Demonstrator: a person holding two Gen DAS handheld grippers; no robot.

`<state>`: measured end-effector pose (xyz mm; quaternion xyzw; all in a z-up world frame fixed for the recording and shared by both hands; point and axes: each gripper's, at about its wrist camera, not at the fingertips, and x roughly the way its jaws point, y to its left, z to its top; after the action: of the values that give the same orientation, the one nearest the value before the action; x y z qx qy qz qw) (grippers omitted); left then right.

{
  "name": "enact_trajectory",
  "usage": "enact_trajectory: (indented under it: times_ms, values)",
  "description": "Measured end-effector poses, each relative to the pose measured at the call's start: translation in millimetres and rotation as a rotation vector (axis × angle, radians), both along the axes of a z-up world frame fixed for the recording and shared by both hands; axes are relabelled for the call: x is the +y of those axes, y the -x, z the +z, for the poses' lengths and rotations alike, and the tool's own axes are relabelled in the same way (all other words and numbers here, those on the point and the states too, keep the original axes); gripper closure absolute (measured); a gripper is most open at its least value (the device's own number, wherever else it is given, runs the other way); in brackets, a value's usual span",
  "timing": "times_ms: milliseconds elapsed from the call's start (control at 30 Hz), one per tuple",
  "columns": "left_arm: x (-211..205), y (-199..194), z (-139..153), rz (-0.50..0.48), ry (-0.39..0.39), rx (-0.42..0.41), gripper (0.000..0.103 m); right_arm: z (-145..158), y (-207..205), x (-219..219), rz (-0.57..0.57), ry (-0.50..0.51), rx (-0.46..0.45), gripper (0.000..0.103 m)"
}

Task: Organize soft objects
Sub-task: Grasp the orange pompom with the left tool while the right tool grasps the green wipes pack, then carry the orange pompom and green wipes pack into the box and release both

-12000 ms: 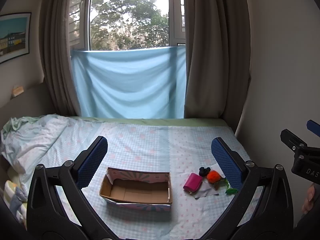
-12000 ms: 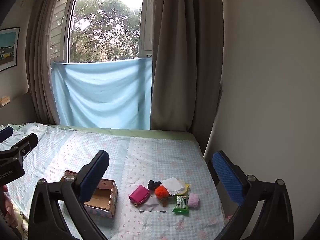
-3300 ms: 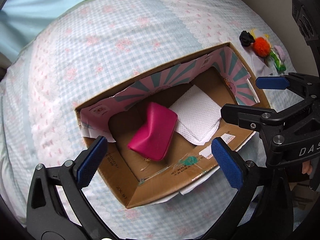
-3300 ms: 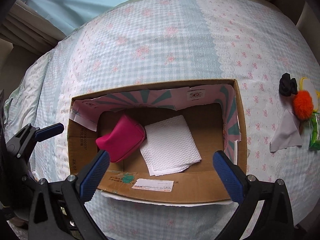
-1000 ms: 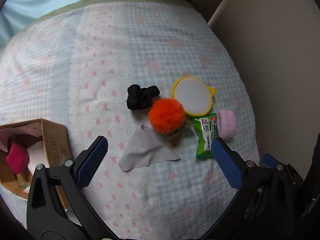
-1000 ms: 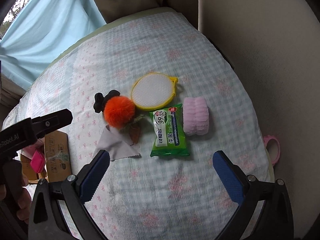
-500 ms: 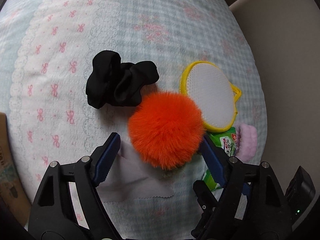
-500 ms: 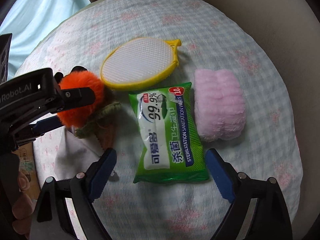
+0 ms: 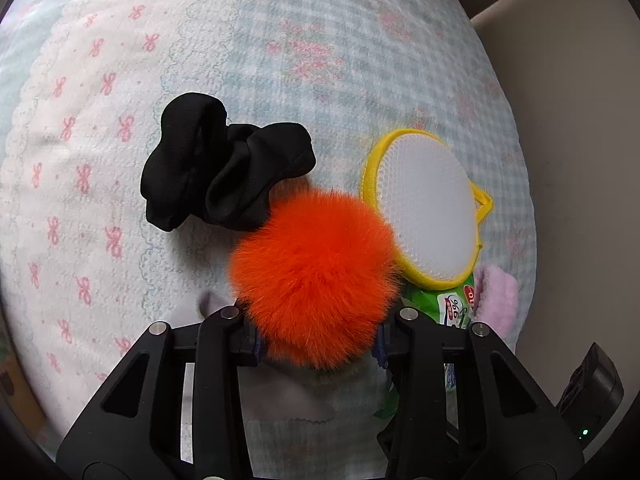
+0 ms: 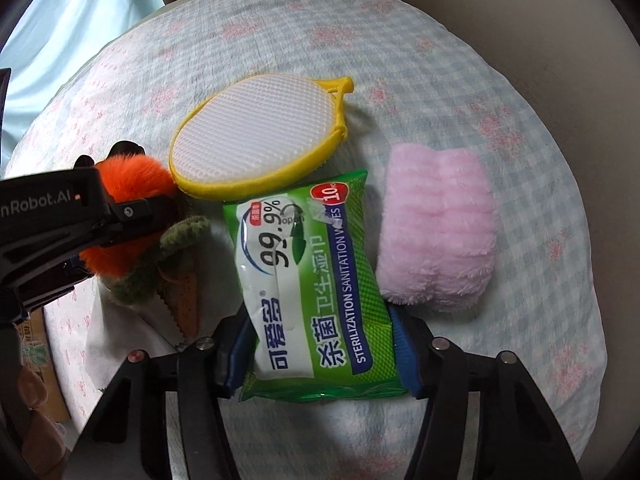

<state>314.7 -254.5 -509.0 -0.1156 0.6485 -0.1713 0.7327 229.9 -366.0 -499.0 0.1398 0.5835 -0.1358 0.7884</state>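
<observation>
The orange pom-pom (image 9: 316, 276) sat betw. the left gripper's (image 9: 316, 350) pads, w/ the jaws narrowed against its fur on both sides; grip looked made, though how firmly couldn't be told. It lay on the bed (image 9: 240, 40) near the wall-side edge, touching the black scrunchie (image 9: 224, 176) on its far-left and overlapping the yellow-rimmed scrubber (image 9: 428, 216) on its right. The wipes pack (image 10: 308, 280) lay w/ its long axis running straight away from the right gripper (image 10: 320, 350), near end pinched betw. the blue pads. The pink plush roll (image 10: 438, 236) touched the pack's right side. Judged: each gripper was nearer its own item, so both lifts likely went straight up, clear of neighbours.
</observation>
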Motion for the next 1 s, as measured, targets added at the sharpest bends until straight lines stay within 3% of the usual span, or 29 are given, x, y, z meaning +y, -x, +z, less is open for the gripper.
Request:
enact_trajectory:
  times_ms: [267, 600, 833, 1000]
  values:
    - [-4, 5, 4, -0.001, -0.007, -0.022, 0.073, 1, 8, -6, -0.019, -0.009, -0.017, 0.059]
    - [11, 14, 38, -0.006, -0.013, -0.075, 0.074, 22, 39, -2, -0.026, -0.034, -0.048, 0.060]
    - [21, 31, 81, 0.000, 0.001, -0.136, 0.074, 60, 57, -1, -0.030, -0.028, -0.110, 0.060]
    - [34, 46, 133, 0.010, 0.024, -0.180, 0.074, 105, 62, 5, -0.019, -0.012, -0.153, 0.060]
